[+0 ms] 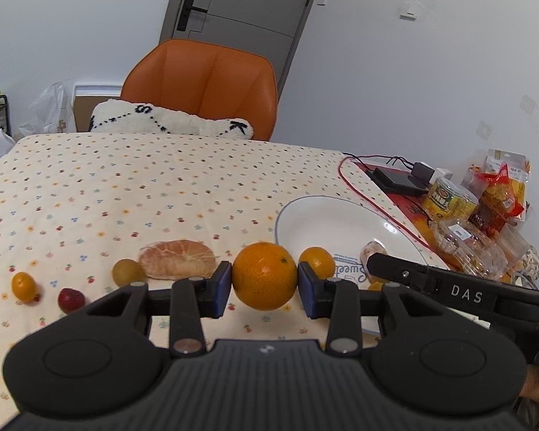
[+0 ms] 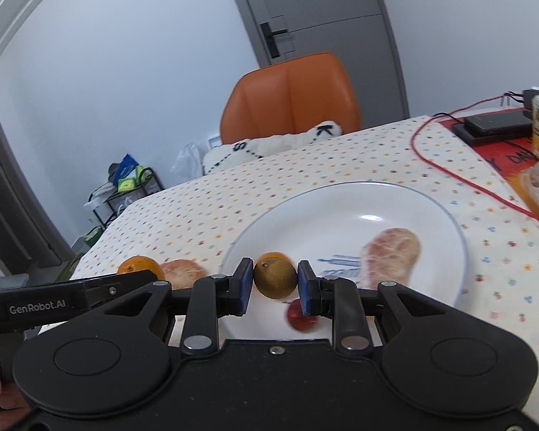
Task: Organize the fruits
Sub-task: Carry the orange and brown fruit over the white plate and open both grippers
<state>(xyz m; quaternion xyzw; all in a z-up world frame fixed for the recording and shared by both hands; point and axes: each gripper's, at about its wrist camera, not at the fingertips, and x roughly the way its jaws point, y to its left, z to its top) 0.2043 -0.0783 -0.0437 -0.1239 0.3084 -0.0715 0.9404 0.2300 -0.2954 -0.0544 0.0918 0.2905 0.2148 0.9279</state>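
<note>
Orange, round and pebbled, the mandarin (image 1: 264, 276) sits pinched between my left gripper (image 1: 264, 285) fingers above the dotted tablecloth on the table (image 1: 125, 194), beside the white blue-rimmed plate (image 1: 327, 215); I judge it goes there next.

My right gripper (image 2: 275, 283) clamps a small brown round fruit (image 2: 275, 277) over that plate (image 2: 341, 201), which holds a peeled pinkish segment (image 2: 391, 255) and a red strawberry (image 2: 300, 318); a gentle release seems due.
</note>
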